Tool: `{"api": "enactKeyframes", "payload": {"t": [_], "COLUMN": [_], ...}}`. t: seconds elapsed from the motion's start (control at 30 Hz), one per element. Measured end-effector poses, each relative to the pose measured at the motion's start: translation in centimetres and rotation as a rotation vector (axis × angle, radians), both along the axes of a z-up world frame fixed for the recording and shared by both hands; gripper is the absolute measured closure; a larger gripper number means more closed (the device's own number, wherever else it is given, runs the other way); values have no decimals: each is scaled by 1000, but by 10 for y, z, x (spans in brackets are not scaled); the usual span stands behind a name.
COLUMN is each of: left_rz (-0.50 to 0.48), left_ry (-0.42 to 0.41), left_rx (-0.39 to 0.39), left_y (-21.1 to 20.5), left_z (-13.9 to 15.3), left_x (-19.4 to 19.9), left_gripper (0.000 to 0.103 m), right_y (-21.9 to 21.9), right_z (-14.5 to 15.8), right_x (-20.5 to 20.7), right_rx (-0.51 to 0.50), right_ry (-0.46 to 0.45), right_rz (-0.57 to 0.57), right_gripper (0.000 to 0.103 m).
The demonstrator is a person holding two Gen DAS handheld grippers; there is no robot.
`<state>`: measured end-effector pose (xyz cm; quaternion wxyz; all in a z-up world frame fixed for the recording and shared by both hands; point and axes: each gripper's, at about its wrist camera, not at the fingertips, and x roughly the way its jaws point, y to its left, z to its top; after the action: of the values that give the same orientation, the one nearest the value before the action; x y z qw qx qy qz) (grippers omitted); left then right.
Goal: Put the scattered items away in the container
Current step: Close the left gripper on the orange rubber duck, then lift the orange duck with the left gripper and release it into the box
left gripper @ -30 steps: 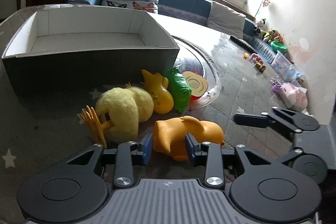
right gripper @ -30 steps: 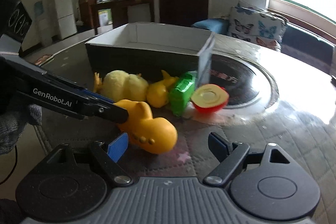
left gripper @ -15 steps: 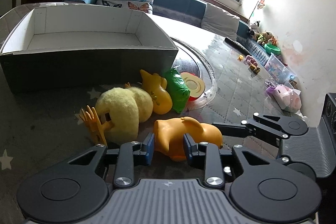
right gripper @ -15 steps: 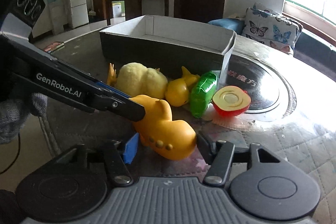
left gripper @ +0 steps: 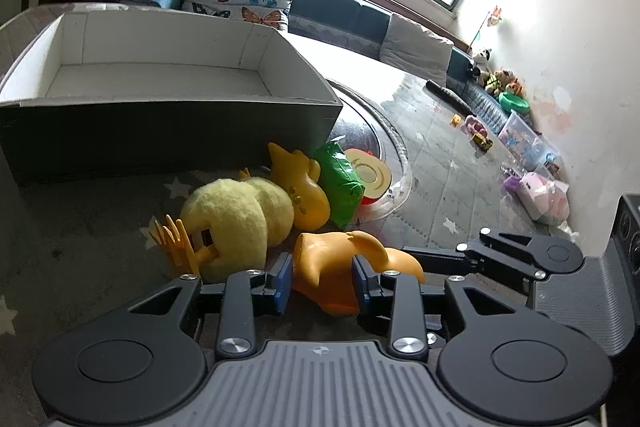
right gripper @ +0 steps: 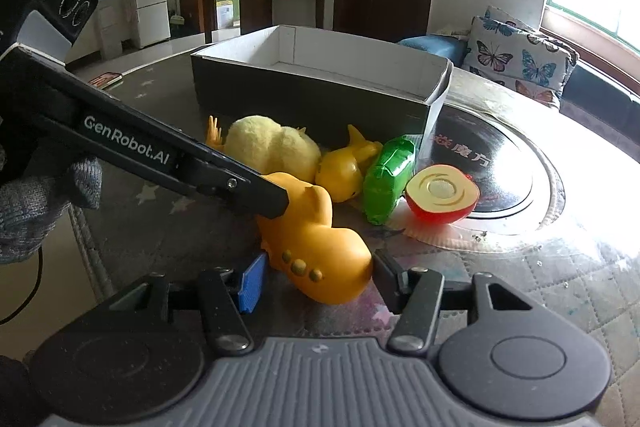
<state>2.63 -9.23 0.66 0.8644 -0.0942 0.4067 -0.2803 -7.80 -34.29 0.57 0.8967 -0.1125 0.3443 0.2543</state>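
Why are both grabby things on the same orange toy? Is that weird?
A bit odd, yes. The left gripper and right gripper each have their jaws around the same orange submarine toy, which lies on its side. The box looks empty, with every toy lying outside it.

Readable markings:
- "GenRobot.AI", white lettering, on the black arm of the left tool [right gripper: 132,147] (right wrist view only).
- Red Chinese characters, partly hidden, "魔方" legible, on the round dark glass turntable [right gripper: 500,163] of the counter.
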Motion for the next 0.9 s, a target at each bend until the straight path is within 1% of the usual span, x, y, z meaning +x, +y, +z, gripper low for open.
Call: {"api": "enactKeyframes", "payload": {"t": [0.17,0.37,0.5,0.6,0.73,0.9], "left_rz": [7,-4,-8,-16,-11,2], "left_ry": [14,0,-15,-33,-65,-136], "left_rx": [-29,-21,-17,-20,-30,-42], "left_y": [4,3,4,4,5,8], "left_z": [-3,-1,2,7,18,43], "left_x": [3,2,-2,-7,-9,-3], "left_gripper": [66,68,71,72,72,72], "right_y": [2,1,0,-1,-1,2], "right_z": [-3,0,2,5,16,37], "right_x": [4,0,-4,-8,-11,-5], "right_rx": [8,17,26,31,37,41], "right_ry": [-5,-7,-8,-12,-43,-103], "right_rz": [-5,-19,-31,-39,-49,-53], "right_gripper": [43,47,49,49,49,49]}}
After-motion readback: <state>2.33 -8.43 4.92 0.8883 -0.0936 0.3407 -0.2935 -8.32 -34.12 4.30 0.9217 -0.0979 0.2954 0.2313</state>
